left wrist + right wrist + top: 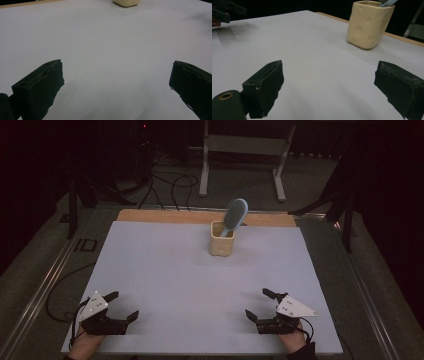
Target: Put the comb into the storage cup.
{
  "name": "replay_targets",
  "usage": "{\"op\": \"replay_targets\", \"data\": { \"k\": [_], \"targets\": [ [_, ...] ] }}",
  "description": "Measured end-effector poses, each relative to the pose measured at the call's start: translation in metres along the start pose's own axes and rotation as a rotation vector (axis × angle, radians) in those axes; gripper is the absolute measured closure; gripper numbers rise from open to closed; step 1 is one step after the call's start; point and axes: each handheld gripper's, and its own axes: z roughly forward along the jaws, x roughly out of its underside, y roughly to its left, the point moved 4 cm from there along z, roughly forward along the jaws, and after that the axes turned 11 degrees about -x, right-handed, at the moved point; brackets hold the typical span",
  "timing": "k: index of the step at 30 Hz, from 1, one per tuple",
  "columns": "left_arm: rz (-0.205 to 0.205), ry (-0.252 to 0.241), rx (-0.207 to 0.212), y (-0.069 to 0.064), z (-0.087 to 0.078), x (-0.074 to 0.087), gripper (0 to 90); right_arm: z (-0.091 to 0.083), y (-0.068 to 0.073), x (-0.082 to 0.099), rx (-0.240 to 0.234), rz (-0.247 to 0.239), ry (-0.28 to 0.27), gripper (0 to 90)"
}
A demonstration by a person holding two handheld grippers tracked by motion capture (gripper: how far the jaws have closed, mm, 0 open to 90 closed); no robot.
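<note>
The brush (235, 215) stands head-up in the cream holder (222, 239) at the upper middle of the high view, leaning toward the upper right, well apart from both grippers. Going near to far, the risks look like this.

Nearest, at the lower left of the high view, the left gripper (124, 306) rests low on the pale worktop (180, 280) with its jaws spread wide and nothing between them. At the lower right, the right gripper (260, 304) sits the same way, jaws apart and empty, pointing inward and up the frame. Both hands are at the bottom edge, wrists low, the grey plates facing up.

Farther off, the holder is probably light and stands alone on the sheet. A sideways pull on the tilted brush could drag the rim and tip it over. A reach that comes in too low might knock the holder's wall and shove it toward the wooden strip (150, 215) at the far edge. Pinching the rounded brush head could also let it slip or twist out.
</note>
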Motion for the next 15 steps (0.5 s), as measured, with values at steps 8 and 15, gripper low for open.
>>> {"op": "replay_targets", "data": {
  "k": [8,15],
  "targets": [
    [-0.003,-0.006,-0.004,0.0002,-0.0003,-0.0007,0.0,0.0004,-0.0006,0.0007,-0.002,0.001,0.002,8.4],
    [-0.001,-0.016,-0.005,0.0001,-0.0017,-0.0017,0.0,0.0008,0.0,0.0002,-0.001,0.001,0.003,8.4]
  ]
}}
